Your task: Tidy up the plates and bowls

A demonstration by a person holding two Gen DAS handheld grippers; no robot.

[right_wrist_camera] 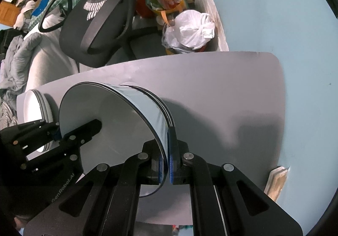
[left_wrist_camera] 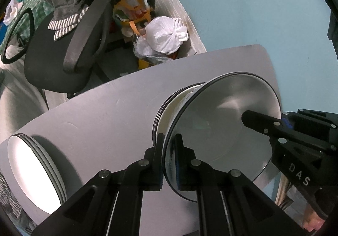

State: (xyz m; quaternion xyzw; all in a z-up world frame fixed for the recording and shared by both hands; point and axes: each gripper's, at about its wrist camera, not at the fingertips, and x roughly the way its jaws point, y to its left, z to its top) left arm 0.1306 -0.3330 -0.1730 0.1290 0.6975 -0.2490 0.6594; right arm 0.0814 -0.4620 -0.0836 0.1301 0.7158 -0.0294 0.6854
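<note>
**Inspector:** Nearest the lens in the left wrist view, the left gripper (left_wrist_camera: 169,157) is pinched on the rim of the steel plate (left_wrist_camera: 219,130), one blue pad on each face of the edge. Confirm the other side.

**Assistant:** Right wrist view, lower centre: the right gripper (right_wrist_camera: 168,159) is likewise pressed onto the rim of that plate (right_wrist_camera: 109,121), on the opposite edge. Both tools hold the same piece, which appears raised and tilted over the grey table (right_wrist_camera: 221,92).

**Inspector:** What lies beneath it?

**Assistant:** Stacked dishes (left_wrist_camera: 169,104) sit just behind and under the plate, centre of the left view. Whether the plate touches them cannot be told. A second stack of white plates (left_wrist_camera: 31,168) rests on the table at lower left, well apart.

**Inspector:** Handling assessment?

**Assistant:** Judged stiff, thin and fairly light. Polished metal is likely slippery under the pads, and a rim-only hold leaves little margin, so an uneven pull between the two tools could twist it free. The rim is the only practical purchase; opposite edges, as held, seem soundest. The white stack looks ceramic and breakable if struck.
</note>
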